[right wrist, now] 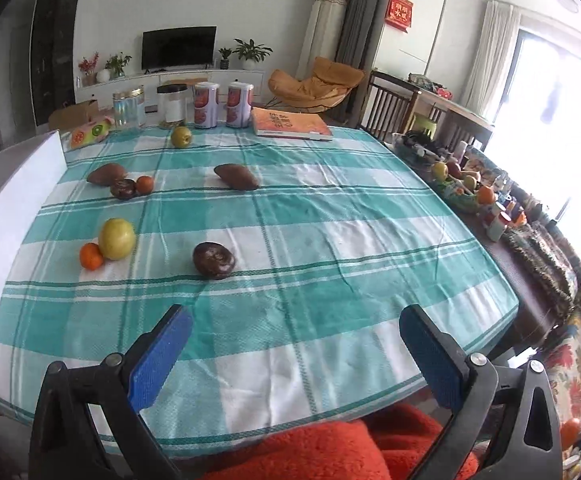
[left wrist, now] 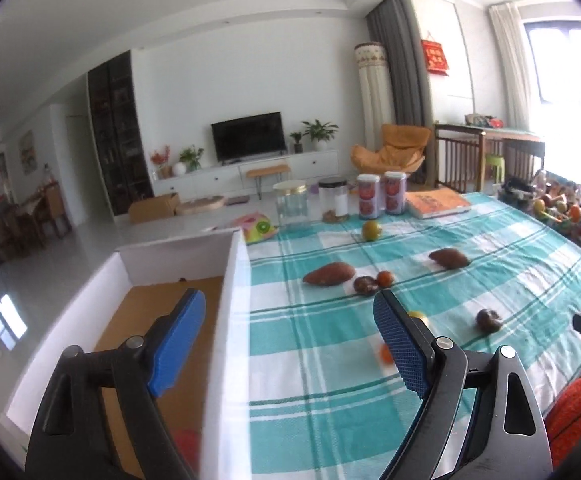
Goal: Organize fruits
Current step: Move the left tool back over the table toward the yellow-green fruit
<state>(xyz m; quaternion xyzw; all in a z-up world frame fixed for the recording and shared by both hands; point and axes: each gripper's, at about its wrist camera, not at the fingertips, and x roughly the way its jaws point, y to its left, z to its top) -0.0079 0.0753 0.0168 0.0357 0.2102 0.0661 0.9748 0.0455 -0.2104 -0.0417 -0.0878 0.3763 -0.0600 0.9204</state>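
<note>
Fruits lie on the teal checked tablecloth [right wrist: 330,240]: a yellow apple [right wrist: 117,238] beside a small orange [right wrist: 91,256], a dark round fruit [right wrist: 213,260], two brown oblong fruits [right wrist: 236,176] [right wrist: 106,173], another dark fruit [right wrist: 123,189] with a small orange [right wrist: 145,184], and a green apple [right wrist: 181,136]. A white box [left wrist: 226,320] with a brown floor stands at the table's left. My left gripper [left wrist: 286,344] is open and empty, straddling the box's right wall. My right gripper [right wrist: 294,354] is open and empty above the table's near edge.
Jars [right wrist: 129,109], two cans [right wrist: 206,105] and an orange book [right wrist: 290,123] line the table's far edge. A fruit-printed pack [right wrist: 90,133] lies by the box. Clutter and more fruit [right wrist: 462,184] fill a side table at the right. A red cushion [right wrist: 322,452] is below.
</note>
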